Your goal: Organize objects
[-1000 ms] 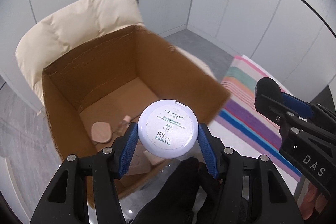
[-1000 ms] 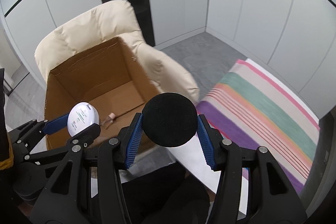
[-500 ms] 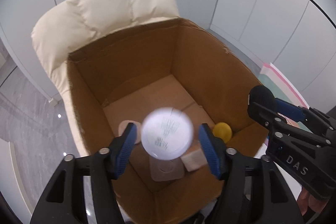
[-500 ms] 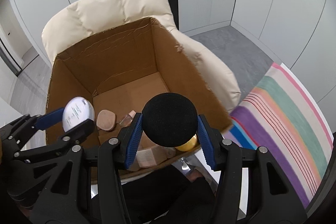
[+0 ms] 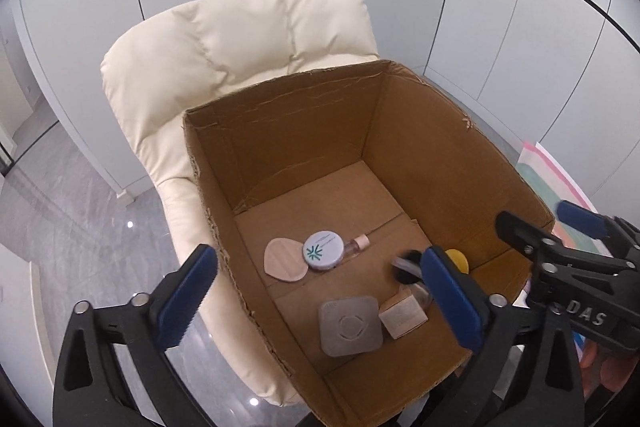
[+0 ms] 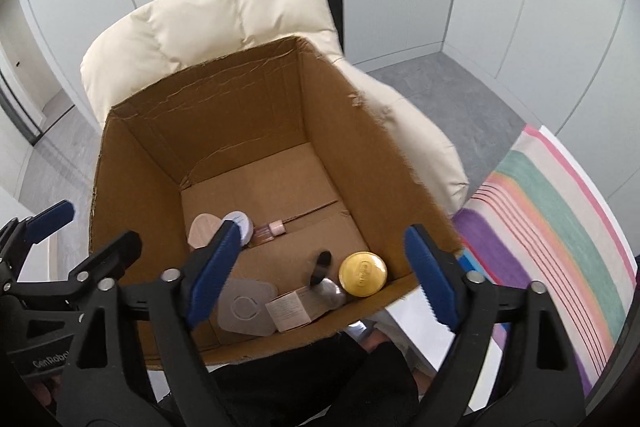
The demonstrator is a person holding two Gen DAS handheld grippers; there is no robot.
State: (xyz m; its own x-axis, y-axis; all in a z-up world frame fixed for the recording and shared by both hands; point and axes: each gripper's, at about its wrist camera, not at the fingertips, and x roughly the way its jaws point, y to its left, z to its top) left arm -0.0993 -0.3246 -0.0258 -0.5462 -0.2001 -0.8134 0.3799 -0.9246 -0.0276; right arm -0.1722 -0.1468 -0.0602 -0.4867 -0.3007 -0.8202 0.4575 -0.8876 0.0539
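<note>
An open cardboard box stands on a cream armchair. My left gripper is open and empty above the box's near left corner. My right gripper is open and empty above its near right side. The white round compact lies on the box floor beside a beige pad. The black puff is in the box, blurred, on edge beside a yellow round tin.
The box also holds a grey square case, a small tan carton, and a small pink-capped bottle. A cream armchair backs the box. A striped cloth lies at the right.
Both grippers have opened. The white compact has dropped from the left gripper onto the box floor; the black puff has dropped from the right gripper into the box. Both grippers moved over the box.
</note>
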